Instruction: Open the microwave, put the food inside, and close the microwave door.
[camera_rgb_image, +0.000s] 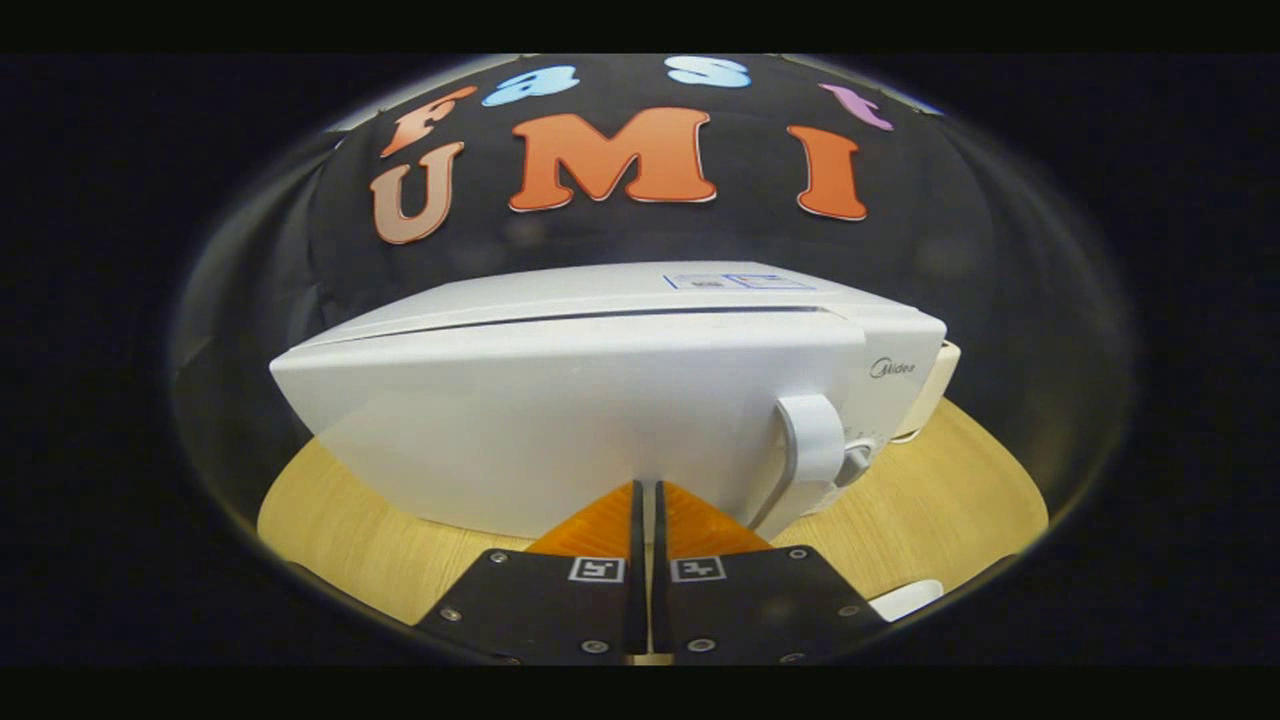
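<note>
- Tool fingers lie together with only a thin slit between them, holding nothing, their tips at the lower front of the microwave door.
- Microwave, white, stands on the wooden surface, its door nearly shut.
- Door handle sits right of the fingers, beside a knob.
- Small white object lies on the surface, right of the fingers.

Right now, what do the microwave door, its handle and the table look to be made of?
Microwave door: smooth white, likely painted metal or plastic, soft sheen; can't tell which. Handle: glossy white moulded plastic, judging by its rounded edges. Table: light wood or wood-look laminate, fine grain lines, matte. The fingers are closed together just before the door.
</note>
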